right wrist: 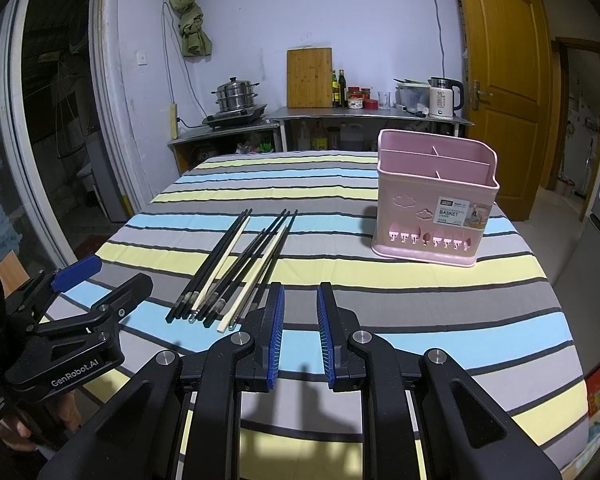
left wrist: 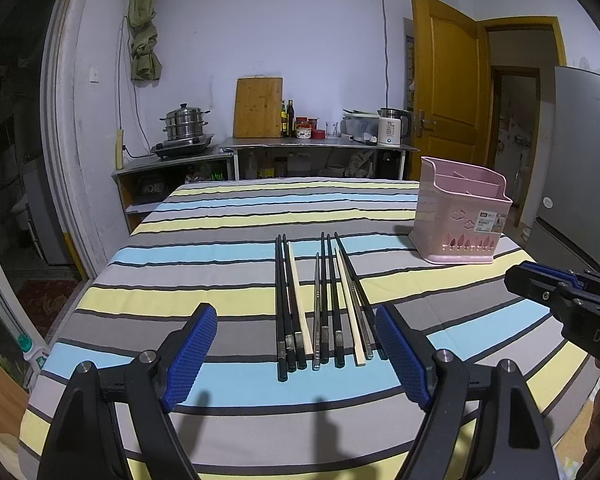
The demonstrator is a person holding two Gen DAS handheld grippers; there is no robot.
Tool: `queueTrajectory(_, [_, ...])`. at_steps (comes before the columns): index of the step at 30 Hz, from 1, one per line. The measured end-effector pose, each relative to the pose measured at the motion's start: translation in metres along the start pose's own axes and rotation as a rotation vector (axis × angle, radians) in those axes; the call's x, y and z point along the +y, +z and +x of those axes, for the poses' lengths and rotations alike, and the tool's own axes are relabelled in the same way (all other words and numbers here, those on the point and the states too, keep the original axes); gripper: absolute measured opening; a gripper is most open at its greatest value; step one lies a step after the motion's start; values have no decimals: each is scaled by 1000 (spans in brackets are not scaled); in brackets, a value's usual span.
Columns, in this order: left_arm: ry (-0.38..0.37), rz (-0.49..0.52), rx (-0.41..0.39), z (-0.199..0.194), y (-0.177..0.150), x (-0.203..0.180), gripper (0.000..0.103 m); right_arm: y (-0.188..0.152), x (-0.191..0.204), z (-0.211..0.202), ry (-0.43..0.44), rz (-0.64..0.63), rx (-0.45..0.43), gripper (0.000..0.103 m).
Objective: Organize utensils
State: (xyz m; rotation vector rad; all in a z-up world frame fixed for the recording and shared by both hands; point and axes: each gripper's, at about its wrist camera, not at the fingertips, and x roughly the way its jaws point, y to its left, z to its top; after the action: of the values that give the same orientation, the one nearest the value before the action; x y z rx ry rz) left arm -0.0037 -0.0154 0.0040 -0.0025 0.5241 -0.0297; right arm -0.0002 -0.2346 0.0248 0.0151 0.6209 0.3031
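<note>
Standing on the far right of the striped tabletop (left wrist: 228, 276), the pink basket (right wrist: 432, 216) shows divided compartments with nothing visible inside them. Chopsticks (left wrist: 320, 300) lie in a loose row near the middle of the cloth, black, pale wood and metal ones side by side, their thick ends toward the cameras, well apart from the basket. The left tool (left wrist: 296, 356) hovers just before those ends, its blue pads spread wide and released, holding nothing. The right tool (right wrist: 300, 332) sits to the right of the row, pads apart with a narrower gap, also empty. Behind, a counter (right wrist: 372, 114) carries a steamer pot (right wrist: 236, 94), cutting board (right wrist: 309, 78), bottles and a kettle (right wrist: 444, 98); a wooden door (right wrist: 500, 48) stands at right.
</note>
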Motion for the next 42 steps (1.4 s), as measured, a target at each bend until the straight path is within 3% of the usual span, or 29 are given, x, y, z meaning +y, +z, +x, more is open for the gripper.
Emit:
queueTrajectory(26, [-12,0,16,2,-2,3,82,0,-1,2,4,-1,5,17])
queueTrajectory(36, [-7,-3,137,47,5,26,80,4,5,37,39,5,67,17])
queueTrajectory(42, [-27,-60,252,95,17,55,70,14,4,68,63,30,128,17])
